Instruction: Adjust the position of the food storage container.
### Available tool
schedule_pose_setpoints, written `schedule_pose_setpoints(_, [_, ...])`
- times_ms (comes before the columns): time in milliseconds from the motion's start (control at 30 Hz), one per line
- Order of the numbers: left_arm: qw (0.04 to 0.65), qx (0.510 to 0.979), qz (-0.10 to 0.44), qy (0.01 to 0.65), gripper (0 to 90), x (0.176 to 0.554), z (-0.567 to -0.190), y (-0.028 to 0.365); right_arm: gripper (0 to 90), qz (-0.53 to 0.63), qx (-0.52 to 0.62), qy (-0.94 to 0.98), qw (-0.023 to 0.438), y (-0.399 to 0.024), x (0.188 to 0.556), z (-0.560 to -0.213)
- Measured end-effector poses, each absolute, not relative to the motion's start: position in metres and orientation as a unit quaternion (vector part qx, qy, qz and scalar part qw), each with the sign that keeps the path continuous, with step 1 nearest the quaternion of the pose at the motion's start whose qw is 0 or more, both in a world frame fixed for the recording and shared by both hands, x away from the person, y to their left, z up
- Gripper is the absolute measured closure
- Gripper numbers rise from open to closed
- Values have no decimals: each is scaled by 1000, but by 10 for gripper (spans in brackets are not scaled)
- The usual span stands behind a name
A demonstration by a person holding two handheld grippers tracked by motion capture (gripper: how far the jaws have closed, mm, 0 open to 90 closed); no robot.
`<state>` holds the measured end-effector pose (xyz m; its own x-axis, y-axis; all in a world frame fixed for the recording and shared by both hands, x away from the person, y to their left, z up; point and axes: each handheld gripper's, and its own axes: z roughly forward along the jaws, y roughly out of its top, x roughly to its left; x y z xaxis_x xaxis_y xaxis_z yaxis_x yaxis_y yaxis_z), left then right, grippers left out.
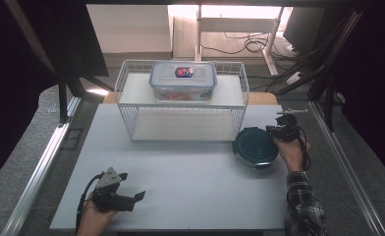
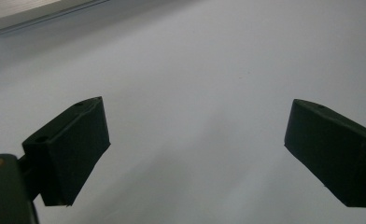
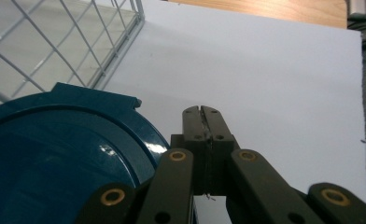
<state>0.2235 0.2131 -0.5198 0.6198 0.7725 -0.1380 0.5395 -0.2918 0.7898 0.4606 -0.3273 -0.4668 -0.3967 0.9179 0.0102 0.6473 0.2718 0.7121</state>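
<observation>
- At the lower left of the high view, the left gripper [image 1: 131,189] sat low over the white table [image 1: 190,182] with its jaws spread wide and nothing between them. The left gripper view backed that up: just bare tabletop between the two black pads [image 2: 73,149].
- In the upper middle, the white wire rack [image 1: 180,101] stood at the back of the board, with a clear lidded food box [image 1: 183,79] on its top shelf. Lower shelf looked free.
- Right of centre, the round dark-blue container [image 1: 255,146] sat on the table just beside the rack's lower right corner.
- At the right, the right gripper [image 1: 274,132] was at the container's right edge. In the right gripper view its jaws [image 3: 202,122] were squeezed fully together, holding nothing, with the blue lid [image 3: 64,158] just to their left.
- My take: closed jaws beside the rim read like a nudge, maybe toward the rack, not a grab. To do that well I'd have kept the tips low against the side wall, pushed slow and straight, and watched the rack wires so the lid tab didn't snag.
- If a lift was the plan, the jaws needed reopening first and a bite on the rim.
</observation>
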Motion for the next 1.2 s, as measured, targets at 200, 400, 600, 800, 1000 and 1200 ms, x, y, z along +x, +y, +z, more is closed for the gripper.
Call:
schedule_pose_setpoints(200, [425,794,135,413,61,224,-520,213,892,325,495,779,207,-327,458,-467])
schedule_pose_setpoints(400, [424,795,134,413,61,224,-520,212,892,325,470,796,198,-314,442,-467])
schedule_pose_setpoints(600, [423,796,133,412,62,224,-520,211,893,331,457,803,194,-308,424,-468])
schedule_pose_setpoints(800, [422,797,131,411,62,225,-520,209,893,342,445,805,191,-303,409,-470])
schedule_pose_setpoints(1000, [421,799,128,410,62,225,-521,208,892,343,426,815,191,-288,391,-471])
schedule_pose_setpoints(1200, [421,800,126,409,62,224,-521,207,892,341,421,819,188,-284,378,-471])
